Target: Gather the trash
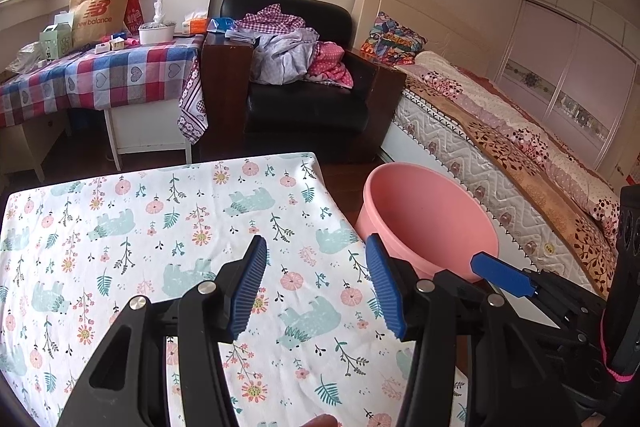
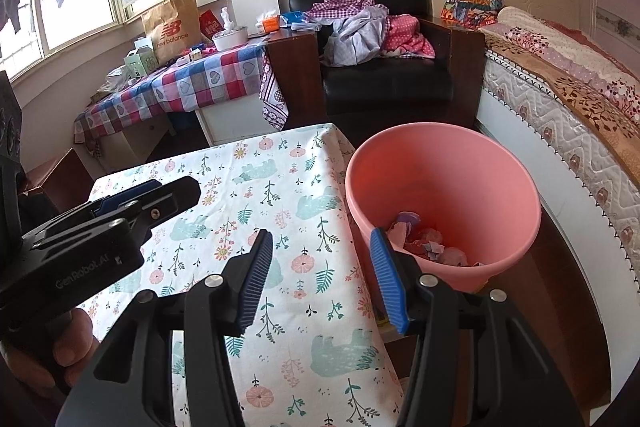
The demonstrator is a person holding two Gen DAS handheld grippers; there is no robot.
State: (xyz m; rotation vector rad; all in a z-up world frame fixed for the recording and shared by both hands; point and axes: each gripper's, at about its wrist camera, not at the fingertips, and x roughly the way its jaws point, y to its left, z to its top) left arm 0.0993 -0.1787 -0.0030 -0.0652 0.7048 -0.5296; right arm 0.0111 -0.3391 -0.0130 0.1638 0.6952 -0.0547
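Observation:
A pink plastic bucket stands on the floor at the right edge of the floral-cloth table; it also shows in the left wrist view. Crumpled pink and purple paper scraps lie in its bottom. My right gripper is open and empty, over the table's right edge beside the bucket. My left gripper is open and empty above the table. In the right wrist view the left gripper is at the left; in the left wrist view the right gripper reaches in at the right.
A black armchair piled with clothes stands behind the table. A bed runs along the right. A side table with a checked cloth holds a paper bag and small boxes by the window.

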